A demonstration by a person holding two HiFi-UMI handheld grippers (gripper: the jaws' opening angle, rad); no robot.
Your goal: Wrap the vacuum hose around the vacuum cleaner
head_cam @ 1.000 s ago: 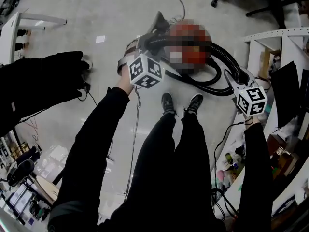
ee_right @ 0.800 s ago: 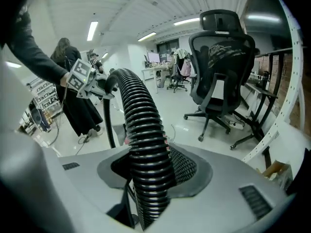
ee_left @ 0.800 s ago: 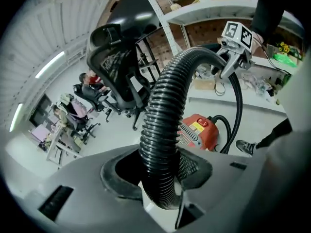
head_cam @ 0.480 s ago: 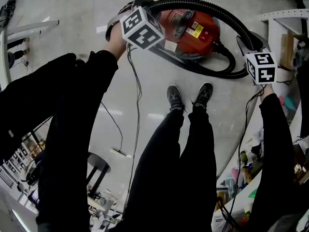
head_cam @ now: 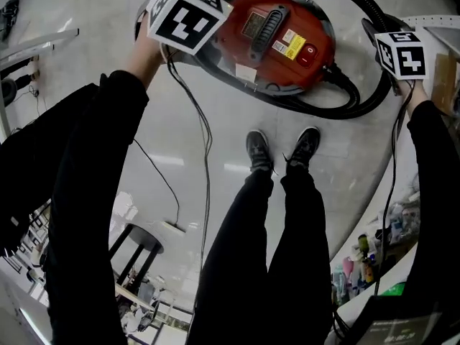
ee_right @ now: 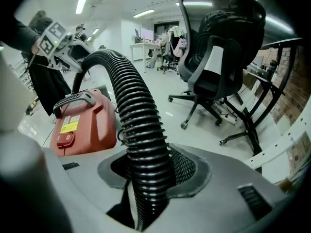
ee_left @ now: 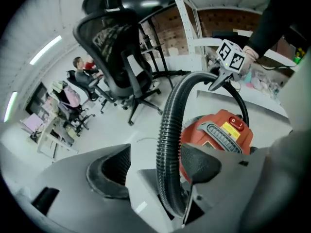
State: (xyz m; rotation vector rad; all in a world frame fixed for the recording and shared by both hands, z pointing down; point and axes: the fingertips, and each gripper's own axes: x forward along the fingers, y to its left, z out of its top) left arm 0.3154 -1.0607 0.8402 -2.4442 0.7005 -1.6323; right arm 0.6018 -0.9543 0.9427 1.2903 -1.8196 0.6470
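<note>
The red vacuum cleaner (head_cam: pixel 277 42) stands on the floor in front of my feet. Its black ribbed hose (head_cam: pixel 361 6) arcs round the far side of the body from left to right. My left gripper (ee_left: pixel 153 166), under its marker cube (head_cam: pixel 188 14), is at the vacuum's left. Its jaws have just been opening and now stand wide, with the hose (ee_left: pixel 170 144) loose between them, close to the right pad (ee_left: pixel 199 161). My right gripper (ee_right: pixel 146 171), under its cube (head_cam: pixel 401 52), is at the vacuum's right, shut on the hose (ee_right: pixel 138 130).
The power cord (head_cam: pixel 206 157) trails across the floor past my shoes (head_cam: pixel 277 149). A black office chair (ee_left: pixel 121 57) stands beyond the vacuum. White shelving (head_cam: pixel 431 24) lines the right side and a stool (head_cam: pixel 140 243) stands at the lower left.
Both hands have sunk towards the vacuum with the hose. The hose arc, which crossed over the vacuum's top, now runs round its far side. The vacuum looks larger and nearer.
</note>
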